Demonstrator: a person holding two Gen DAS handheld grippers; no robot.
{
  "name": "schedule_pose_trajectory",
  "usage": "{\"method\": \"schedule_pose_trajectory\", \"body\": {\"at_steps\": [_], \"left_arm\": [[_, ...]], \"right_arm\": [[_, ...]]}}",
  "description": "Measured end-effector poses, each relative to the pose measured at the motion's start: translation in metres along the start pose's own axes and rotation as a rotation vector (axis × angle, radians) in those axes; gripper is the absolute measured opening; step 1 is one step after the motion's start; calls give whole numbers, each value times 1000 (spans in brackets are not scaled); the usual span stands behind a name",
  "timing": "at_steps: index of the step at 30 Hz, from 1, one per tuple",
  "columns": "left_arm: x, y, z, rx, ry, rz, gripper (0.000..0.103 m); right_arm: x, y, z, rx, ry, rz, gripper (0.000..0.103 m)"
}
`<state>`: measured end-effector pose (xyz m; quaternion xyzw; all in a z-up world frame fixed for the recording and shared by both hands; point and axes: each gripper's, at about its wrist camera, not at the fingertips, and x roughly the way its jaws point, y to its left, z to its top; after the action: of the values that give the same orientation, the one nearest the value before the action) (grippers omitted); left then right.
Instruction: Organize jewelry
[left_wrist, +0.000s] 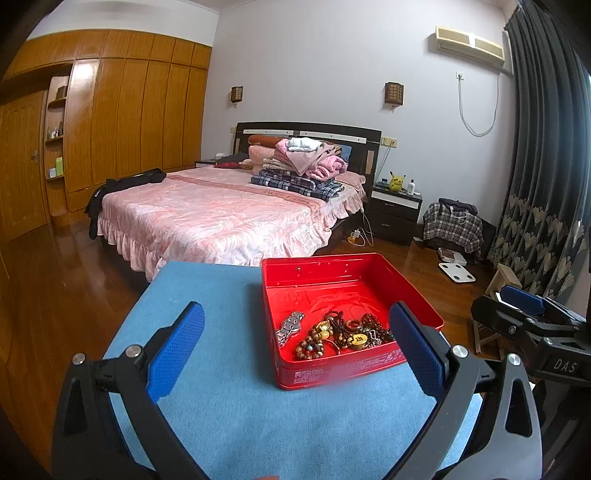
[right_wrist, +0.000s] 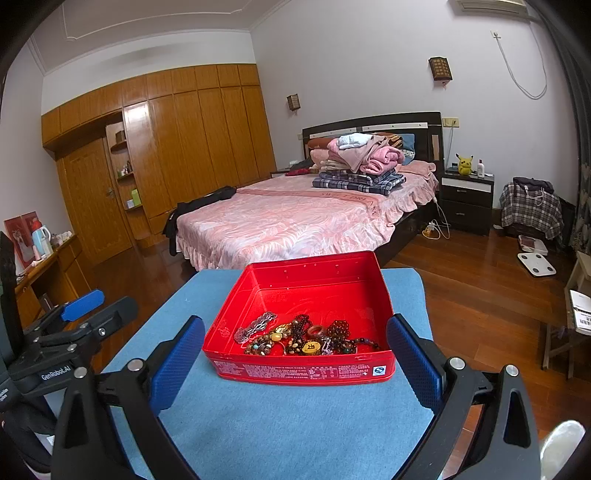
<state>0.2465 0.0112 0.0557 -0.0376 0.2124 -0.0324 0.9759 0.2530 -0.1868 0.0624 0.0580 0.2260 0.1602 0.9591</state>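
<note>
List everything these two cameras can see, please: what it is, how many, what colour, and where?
Tin box: one, red, open, on the blue mat.
Jewelry pile: one heap, brown beads, gold pendants, in the tin's near half.
Metal watch band: one, silver, left side of the pile.
Mat: one, blue, under the tin.
Bed: one, pink cover, behind the mat.
Folded clothes: one stack, pink and plaid, on the bed.
Wardrobe: one, wooden, left wall.
Nightstand: one, black, right of the bed.
Pikachu toy: one, yellow, on the nightstand.
Left gripper: blue pads, open.
Right gripper: blue pads, open.
</note>
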Motion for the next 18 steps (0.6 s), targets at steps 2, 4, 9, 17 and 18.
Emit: {"method": "schedule_pose_trajectory", "body": {"at_steps": [2, 4, 9, 17, 18], "left_arm": [[0, 0, 0, 0, 0, 0, 97], [0, 1, -1, -1, 1, 1, 97], [0, 0, -1, 2, 2, 1, 97], [1, 0, -1, -3, 8, 0, 97], [0, 0, -1, -3, 8, 0, 97]], "right_arm": [[0, 0, 0, 1, 1, 0, 97], [0, 0, 0, 0, 1, 1, 97], [1, 0, -1, 1, 5, 0, 97], [1, 0, -1, 0, 6, -1, 97], [2, -1, -1, 1, 7, -2, 97]]}}
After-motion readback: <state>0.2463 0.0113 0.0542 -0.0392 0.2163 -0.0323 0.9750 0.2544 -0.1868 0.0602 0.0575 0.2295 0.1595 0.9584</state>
